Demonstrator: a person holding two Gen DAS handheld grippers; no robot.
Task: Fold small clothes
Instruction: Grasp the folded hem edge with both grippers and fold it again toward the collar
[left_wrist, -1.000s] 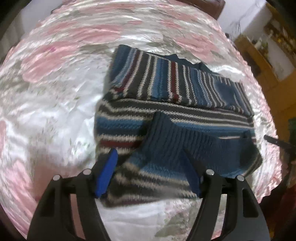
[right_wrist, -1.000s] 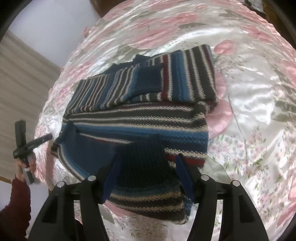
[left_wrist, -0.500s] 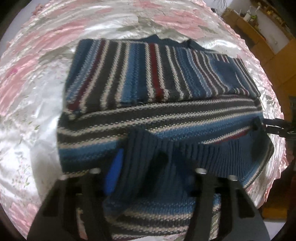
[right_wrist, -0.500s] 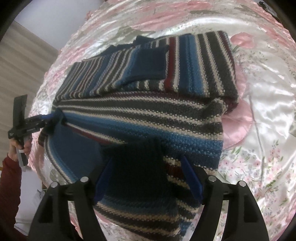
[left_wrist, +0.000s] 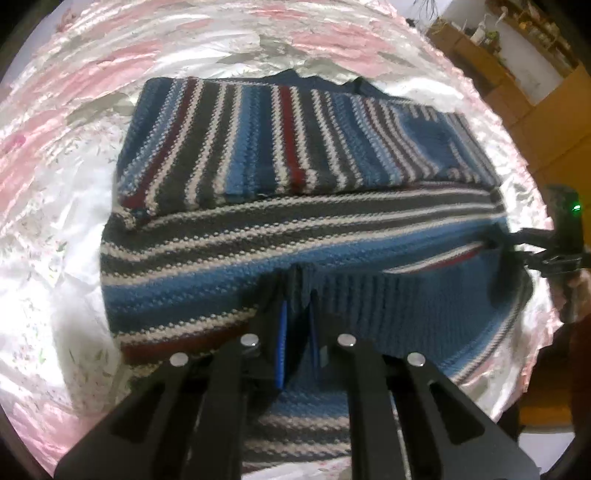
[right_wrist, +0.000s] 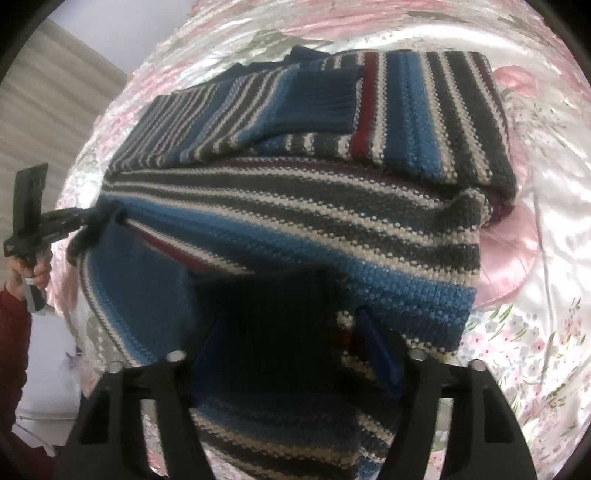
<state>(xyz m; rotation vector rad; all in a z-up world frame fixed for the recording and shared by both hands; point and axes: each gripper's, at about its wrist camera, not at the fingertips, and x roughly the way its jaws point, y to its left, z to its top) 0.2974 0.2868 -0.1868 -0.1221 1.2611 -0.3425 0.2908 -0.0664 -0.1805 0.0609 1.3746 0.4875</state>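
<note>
Here the striped knit sweater (left_wrist: 295, 206) lies folded mid-frame on floral satin bedding (left_wrist: 55, 184); left claw (left_wrist: 296, 325) pinches its navy ribbed hem, right claw (right_wrist: 295, 354) gapes wide astride it.

The left black plastic two-finger gripper (left_wrist: 295, 325) fills the bottom of its frame with slotted arms, four round silver screw heads and blue pads on the fingers (left_wrist: 281, 343). The right black plastic two-finger gripper (right_wrist: 295, 343) looks the same, with four silver screws and blue finger pads (right_wrist: 380, 350). At the lower left of the right view, a dark red sleeve (right_wrist: 13, 332) covers the person's arm.
</note>
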